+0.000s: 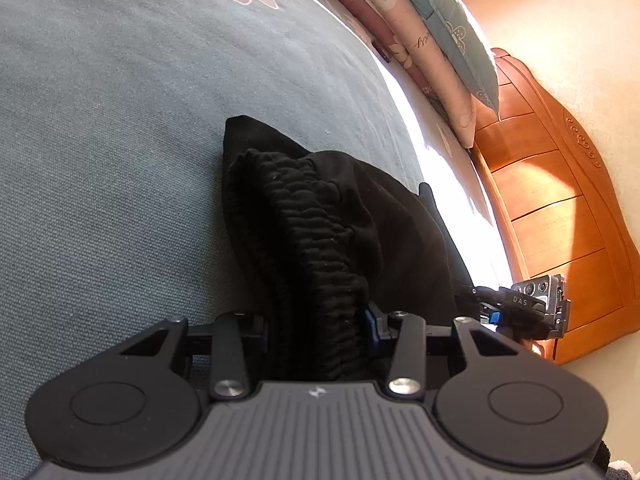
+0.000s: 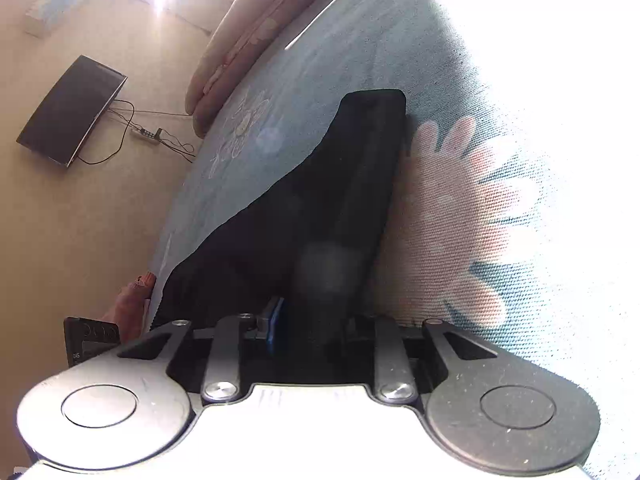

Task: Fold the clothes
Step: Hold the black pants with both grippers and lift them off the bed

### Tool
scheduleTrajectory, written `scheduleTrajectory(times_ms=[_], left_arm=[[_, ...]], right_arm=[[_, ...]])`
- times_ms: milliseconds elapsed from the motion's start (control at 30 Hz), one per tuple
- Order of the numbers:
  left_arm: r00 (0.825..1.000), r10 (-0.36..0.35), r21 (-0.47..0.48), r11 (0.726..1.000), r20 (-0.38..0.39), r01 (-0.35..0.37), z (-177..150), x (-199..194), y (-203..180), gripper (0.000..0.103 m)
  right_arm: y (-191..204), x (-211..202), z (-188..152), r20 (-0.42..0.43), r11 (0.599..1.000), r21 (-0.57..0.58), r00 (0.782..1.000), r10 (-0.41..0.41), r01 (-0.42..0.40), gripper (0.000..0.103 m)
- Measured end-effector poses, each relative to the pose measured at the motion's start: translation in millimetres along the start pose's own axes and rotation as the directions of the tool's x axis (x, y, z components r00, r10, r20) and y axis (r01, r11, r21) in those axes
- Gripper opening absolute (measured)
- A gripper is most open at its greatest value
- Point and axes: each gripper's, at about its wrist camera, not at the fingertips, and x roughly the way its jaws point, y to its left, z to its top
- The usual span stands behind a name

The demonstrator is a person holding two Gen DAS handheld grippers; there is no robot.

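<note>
Holding the black garment (image 1: pixel 328 216) at two places, I keep it stretched across the blue bedspread (image 1: pixel 100 140) so a fold can be made cleanly. In the left wrist view my left gripper (image 1: pixel 316 328) has its jaws clenched on the gathered elastic waistband (image 1: pixel 316 248), which bunches up from the lower centre of the frame; gripping the thick ribbed band gives a firm purchase that thin cloth would not. The rest of the garment runs toward the centre right of that frame, where my right gripper (image 1: pixel 524 308) appears at the right edge, close to the sunlit side of the bed.

In the right wrist view my right gripper (image 2: pixel 308 332) has dark cloth between its jaws at lower centre, and I judge the jaws to be grasping it, though glare washes out the contact. The black garment (image 2: pixel 320 208) lies flat on the bedspread (image 2: pixel 360 40), reaching toward the upper centre of the frame.

With both ends held, the next move is probably to lift one end over the other. Pillows (image 1: pixel 440 40) lie in the upper right, clear of the garment.
</note>
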Motion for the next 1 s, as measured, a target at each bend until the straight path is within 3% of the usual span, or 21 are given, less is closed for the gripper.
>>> scheduleTrajectory(times_ms=[267, 467, 833, 1000], left_arm=[[1.0, 0.011, -0.058, 0.998, 0.024, -0.009, 1.0, 0.1, -0.8, 0.043], [0.992, -0.092, -0.147, 0.984, 0.088, 0.104, -5.8, -4.3, 21.2, 0.046], [0.999, 0.041, 0.026, 0.999, 0.026, -0.041, 0.1, -1.5, -8.1, 0.043], [0.999, 0.032, 0.01, 0.999, 0.025, -0.032, 1.1, -4.0, -7.3, 0.043]], right_arm=[[35.9, 7.2, -1.5, -0.016, 0.974, -0.162, 0.987, -0.162, 0.158, 0.026], [41.6, 7.2, -2.8, -0.012, 0.961, -0.192, 0.978, -0.208, 0.202, 0.026], [39.5, -1.1, -5.9, -0.011, 0.96, -0.179, 0.975, -0.222, 0.216, 0.028], [45.5, 4.7, -6.1, 0.001, 0.955, -0.185, 0.971, -0.237, 0.233, 0.029]])
